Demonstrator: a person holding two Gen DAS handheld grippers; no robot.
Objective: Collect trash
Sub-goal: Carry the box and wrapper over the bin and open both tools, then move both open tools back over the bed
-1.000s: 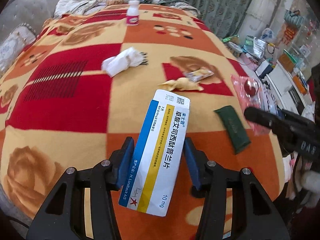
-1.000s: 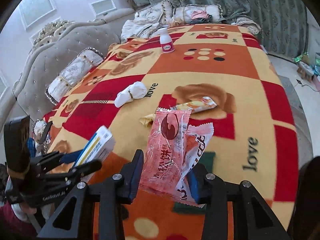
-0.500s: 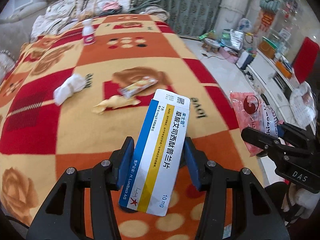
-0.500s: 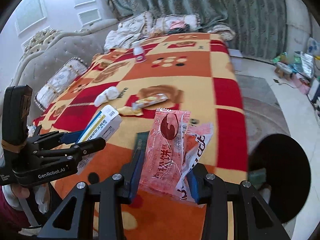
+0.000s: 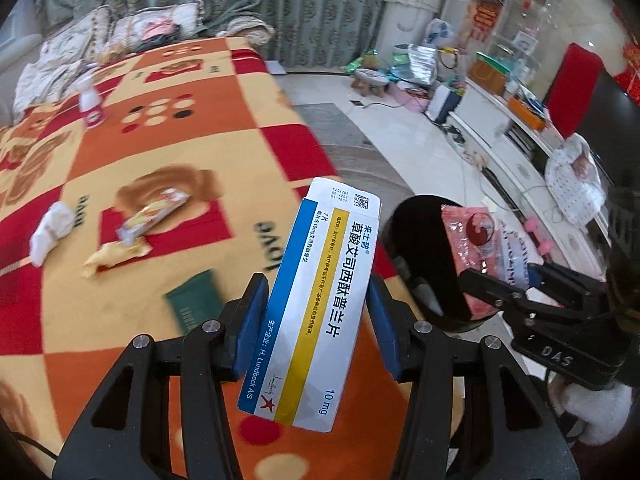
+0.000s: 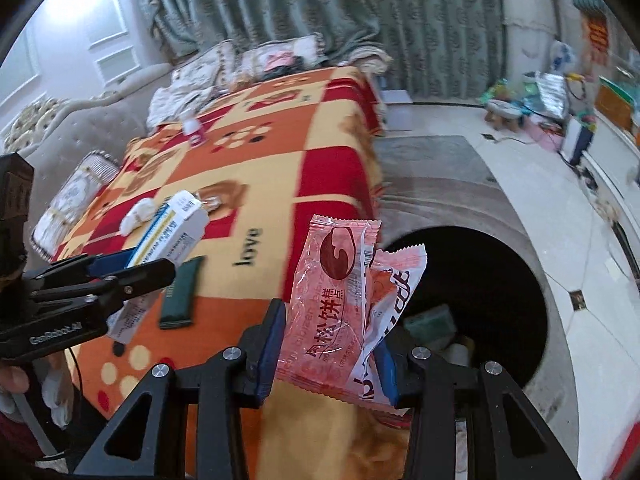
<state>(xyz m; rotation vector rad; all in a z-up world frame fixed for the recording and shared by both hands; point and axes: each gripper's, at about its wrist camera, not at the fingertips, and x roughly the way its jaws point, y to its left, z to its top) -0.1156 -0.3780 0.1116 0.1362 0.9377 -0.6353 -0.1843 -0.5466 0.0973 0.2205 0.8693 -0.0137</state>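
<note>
Left gripper (image 5: pixel 316 316): clamped on a white, blue and yellow medicine box (image 5: pixel 316 296), held above the blanket's edge.
Right gripper (image 6: pixel 332 344): pinched on pink snack wrappers (image 6: pixel 340 300), held beside the black bin (image 6: pixel 516 276).
Bin: stood on the floor, just beside the bed.
Blanket (image 5: pixel 180 152): a tissue wad (image 5: pixel 50 232), wrappers (image 5: pixel 154 214), a green packet (image 5: pixel 196 304) and a small bottle (image 5: pixel 91 106) are left lying on it.

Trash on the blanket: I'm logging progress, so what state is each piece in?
Medicine box: held in left gripper.
Pink wrappers: held in right gripper.
Black bin: open, on floor.
Green packet: lying flat.
Small bottle: upright.
White tissue: crumpled.
</note>
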